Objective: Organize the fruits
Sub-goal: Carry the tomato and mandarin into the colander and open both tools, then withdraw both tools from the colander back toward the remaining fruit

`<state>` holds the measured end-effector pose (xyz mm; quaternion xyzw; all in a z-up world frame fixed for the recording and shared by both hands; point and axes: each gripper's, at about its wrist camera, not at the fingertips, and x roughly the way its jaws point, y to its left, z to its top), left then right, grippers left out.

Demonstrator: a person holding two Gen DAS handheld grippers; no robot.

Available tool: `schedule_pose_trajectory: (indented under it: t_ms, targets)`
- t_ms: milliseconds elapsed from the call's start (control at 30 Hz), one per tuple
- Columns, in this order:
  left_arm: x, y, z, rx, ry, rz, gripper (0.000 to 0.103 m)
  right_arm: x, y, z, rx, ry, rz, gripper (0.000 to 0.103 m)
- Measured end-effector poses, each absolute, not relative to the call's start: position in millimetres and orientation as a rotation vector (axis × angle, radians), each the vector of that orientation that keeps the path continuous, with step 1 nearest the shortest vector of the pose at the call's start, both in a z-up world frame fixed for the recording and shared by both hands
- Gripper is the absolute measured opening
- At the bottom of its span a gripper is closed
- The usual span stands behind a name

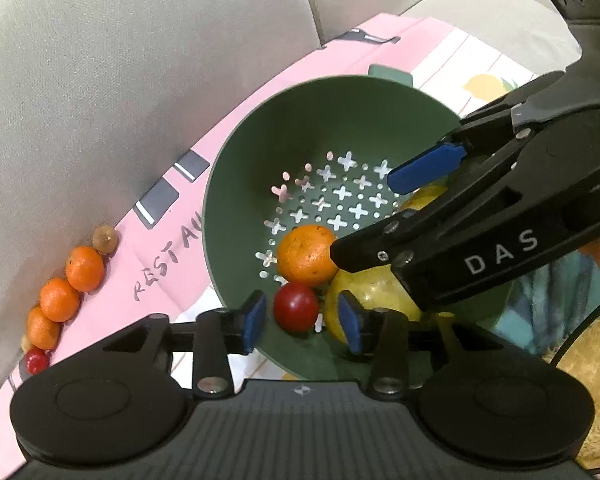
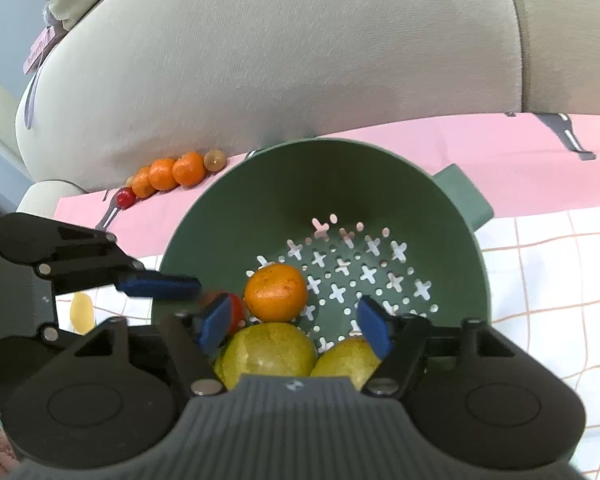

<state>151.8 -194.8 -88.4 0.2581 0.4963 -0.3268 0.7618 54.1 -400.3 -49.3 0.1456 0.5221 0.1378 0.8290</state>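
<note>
A green colander [image 1: 260, 128] [image 2: 380, 184] holds an orange [image 1: 306, 254] [image 2: 276, 292], a red fruit [image 1: 296, 306] [image 2: 236, 308] and two yellow-green fruits [image 2: 270, 354] [image 2: 346, 360]. My left gripper [image 1: 304, 322] is open over the colander's near rim, its pads on either side of the red fruit without touching it. My right gripper [image 2: 296, 326] is open and empty above the yellow-green fruits. It also shows in the left wrist view [image 1: 374, 218], reaching into the colander from the right. A row of oranges [image 1: 60, 298] [image 2: 164, 174] lies against the sofa back.
The colander stands on a pink printed cloth [image 1: 156, 248] [image 2: 420, 140] over a checked cloth [image 2: 540, 280] on a beige sofa [image 1: 120, 60] [image 2: 300, 40]. A small red fruit [image 1: 36, 360] [image 2: 125, 198] and a brown fruit [image 1: 105, 238] [image 2: 214, 159] end the row.
</note>
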Motion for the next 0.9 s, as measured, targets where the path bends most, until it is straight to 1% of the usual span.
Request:
schedule_pose_trajectory:
  t_ms: [67,267,333,367,533,567,633,733,900]
  targets:
    - [153.1,-190.8,-85.0,0.523,1.087,-0.731,0.06,51.5,-400.3,-46.0,0.308,1.103,0.287,0.071]
    - [145.5,-177.4,-67.7,0.479,1.045,-0.734,0.061,44.0,-397.1,-35.1,0.297,1.084,0.261,0.071]
    - [143.8,-169.6,-61.5,0.462,1.035,-0.717,0.061,40.7,-395.8,-29.3,0.295,1.07,0.252,0.076]
    - [142.2,-163.0,-57.6,0.46,1.023,-0.7,0.061,38.4,-395.1,-25.6,0.295,1.057,0.245,0.083]
    - [135.4,-129.3,-39.8,0.424,0.977,-0.637,0.061,28.2,-386.7,-7.7,0.3,0.993,0.234,0.087]
    - [133.5,-121.1,-35.6,0.416,0.963,-0.625,0.061,26.5,-383.7,-4.8,0.297,0.985,0.231,0.09]
    - [129.7,-104.0,-27.5,0.41,0.928,-0.598,0.061,23.6,-376.4,-0.3,0.289,0.972,0.233,0.09]
    - [118.2,-70.4,-12.6,0.412,0.827,-0.536,0.061,19.5,-365.1,5.6,0.279,0.955,0.251,0.091]
    - [92.2,11.6,9.3,0.353,0.724,-0.317,0.061,9.9,-344.8,14.7,0.222,0.93,0.284,0.094]
